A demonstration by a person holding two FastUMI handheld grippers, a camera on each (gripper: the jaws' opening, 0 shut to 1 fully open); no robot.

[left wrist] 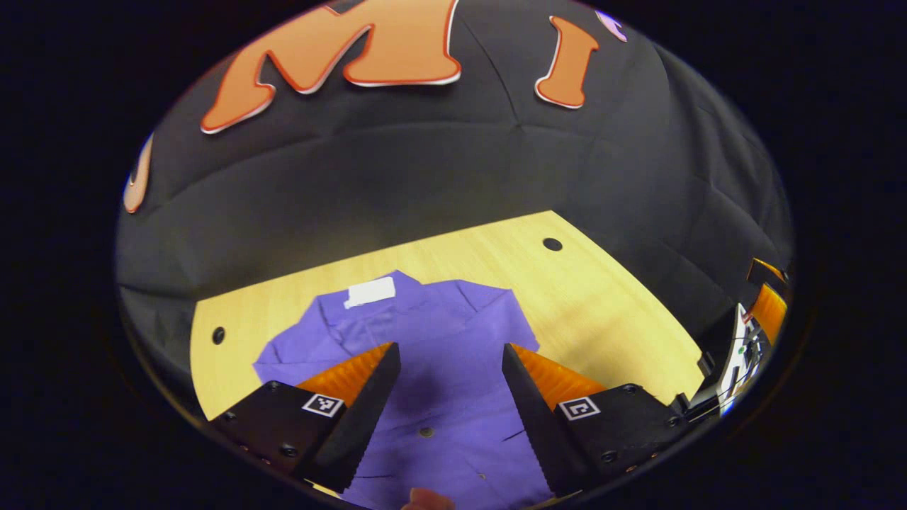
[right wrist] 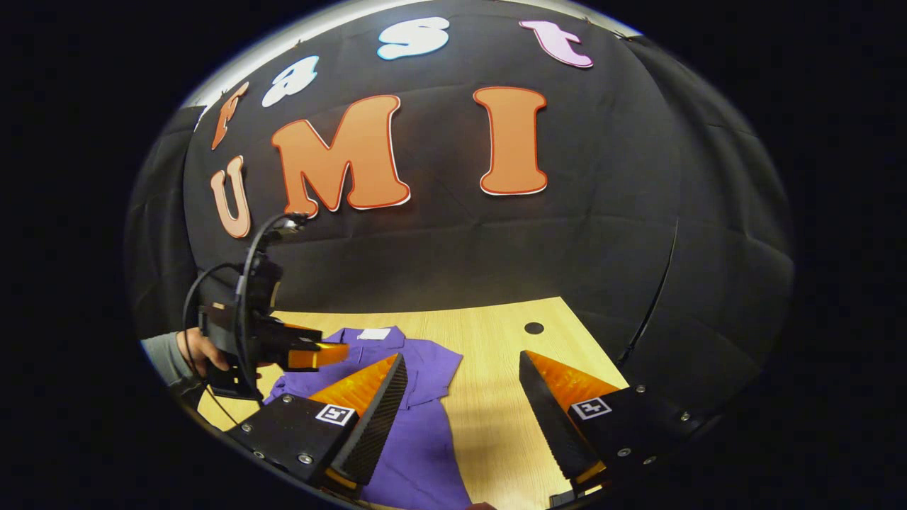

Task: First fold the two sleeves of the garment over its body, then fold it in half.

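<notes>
A purple shirt (left wrist: 425,319) lies flat on the wooden table (left wrist: 588,304), collar end away from me, with a white label (left wrist: 370,292) near the collar and a button (left wrist: 426,431) showing. My left gripper (left wrist: 450,347) hovers open over the shirt's middle, nothing between its fingers. In the right gripper view my right gripper (right wrist: 462,356) is open too, over the shirt's (right wrist: 418,425) right edge and bare table (right wrist: 496,397). That view also has the left gripper (right wrist: 322,354) farther left above the shirt, held by a hand (right wrist: 202,350).
The tabletop has a round hole (left wrist: 552,244) at the far right and another hole (left wrist: 218,335) at the left. Some equipment (left wrist: 744,347) stands off the table's right edge. The black cloth wall closes in behind the table.
</notes>
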